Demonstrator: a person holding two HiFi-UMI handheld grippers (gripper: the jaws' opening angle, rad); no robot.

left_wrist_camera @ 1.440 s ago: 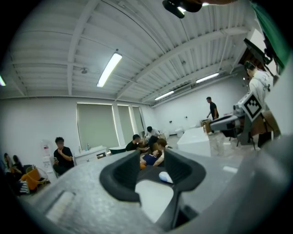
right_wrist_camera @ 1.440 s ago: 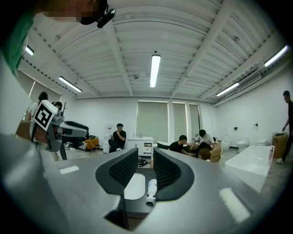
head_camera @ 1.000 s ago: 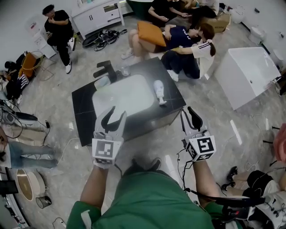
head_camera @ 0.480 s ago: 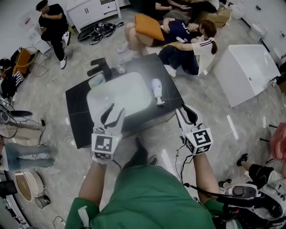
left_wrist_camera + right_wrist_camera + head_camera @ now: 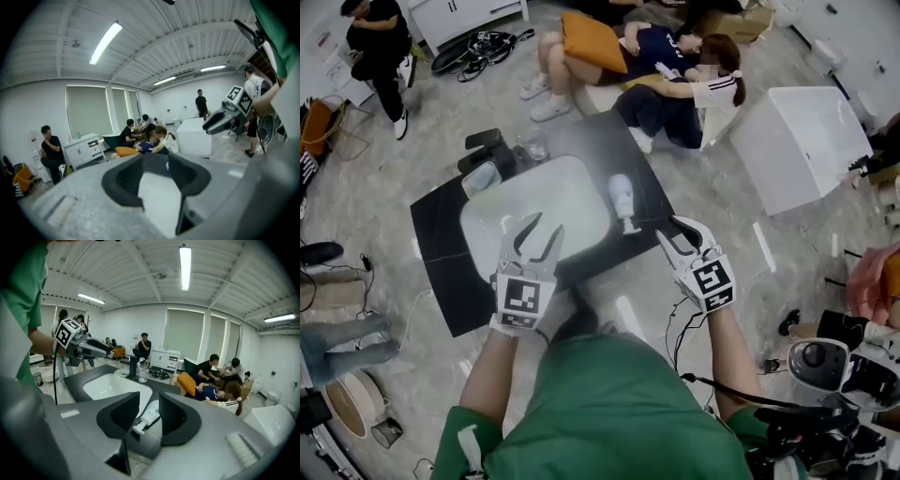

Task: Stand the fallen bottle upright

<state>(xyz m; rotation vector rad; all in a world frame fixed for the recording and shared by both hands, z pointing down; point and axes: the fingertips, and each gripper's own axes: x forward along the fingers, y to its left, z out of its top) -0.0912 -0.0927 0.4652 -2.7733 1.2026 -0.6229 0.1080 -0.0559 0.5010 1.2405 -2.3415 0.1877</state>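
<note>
Grey polished floor surrounds a black rectangular countertop [image 5: 441, 234] holding a white rounded basin [image 5: 572, 197]. A white plastic pump bottle [image 5: 623, 202] lies on its side on the black top at the basin's 3 o'clock edge, with its pump end pointing toward 6 o'clock. The right gripper [image 5: 675, 234] hovers near the bottle at its 5 o'clock, jaws apart and empty. Its own view shows the bottle through the gap, beyond the tips. The left gripper [image 5: 536, 239] hangs over the basin's 6 o'clock rim, jaws apart with nothing between them. A black faucet [image 5: 487, 145] and a clear glass [image 5: 534, 145] stand at the basin's 11 o'clock. People sit on the floor at 12 o'clock.
</note>
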